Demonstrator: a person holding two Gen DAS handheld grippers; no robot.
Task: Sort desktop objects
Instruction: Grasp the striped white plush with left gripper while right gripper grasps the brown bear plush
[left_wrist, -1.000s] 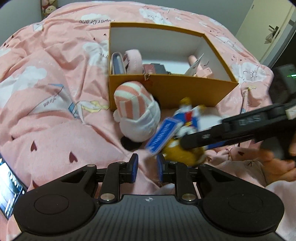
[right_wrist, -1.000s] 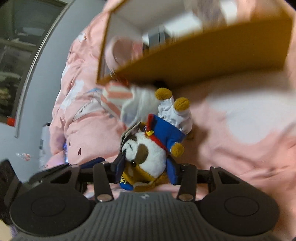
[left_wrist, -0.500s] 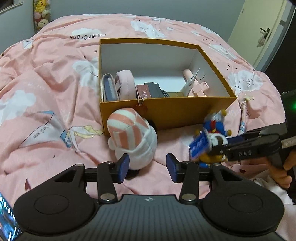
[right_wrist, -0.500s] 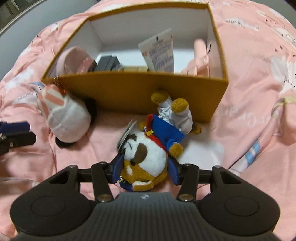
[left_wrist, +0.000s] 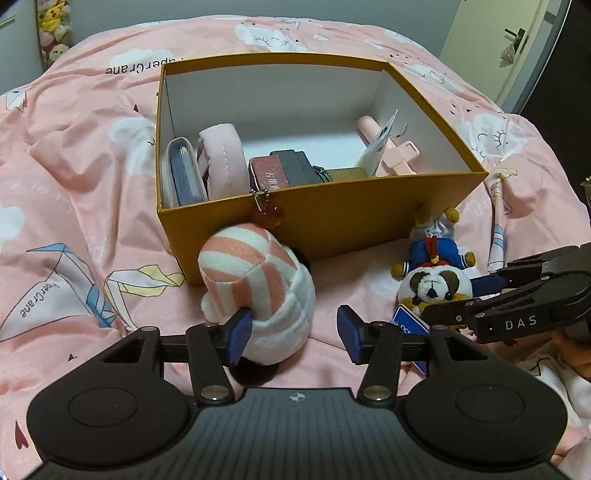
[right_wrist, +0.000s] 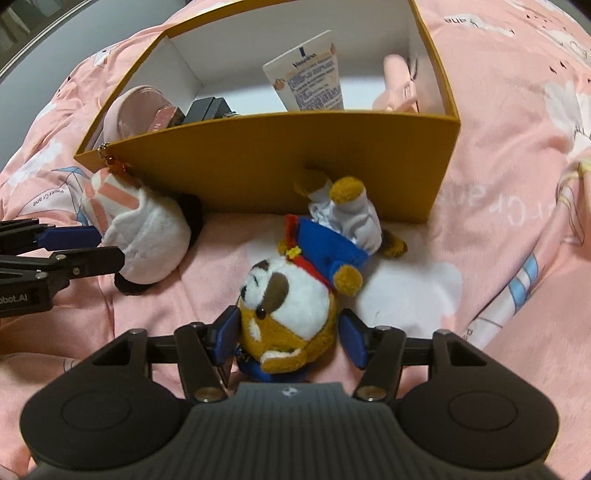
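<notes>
Plush toys: two lie on the pink bedspread (left_wrist: 74, 177) outside the orange box (left_wrist: 332, 221), so by my reading sorting is partly done.
Striped plush (left_wrist: 258, 280): at 6 o'clock of the box's near wall, touching it.
Bear plush (right_wrist: 295, 291): in blue sailor outfit, near the box's 5 o'clock corner, feet against the wall.
Box contents: card holder (left_wrist: 183, 173) and pink pouch (left_wrist: 221, 158) at 9 o'clock; maroon case (left_wrist: 267, 175) and dark case (left_wrist: 293, 166) centre; cream tube (right_wrist: 308, 81) and pink handle (left_wrist: 388, 147) at 3 o'clock.
Left gripper (left_wrist: 293, 332): fingers spread, around the striped plush.
Right gripper (right_wrist: 291, 338): fingers parted around the bear's head, left pad touching; not clamped.
Remaining: both plush toys look due for the box.
</notes>
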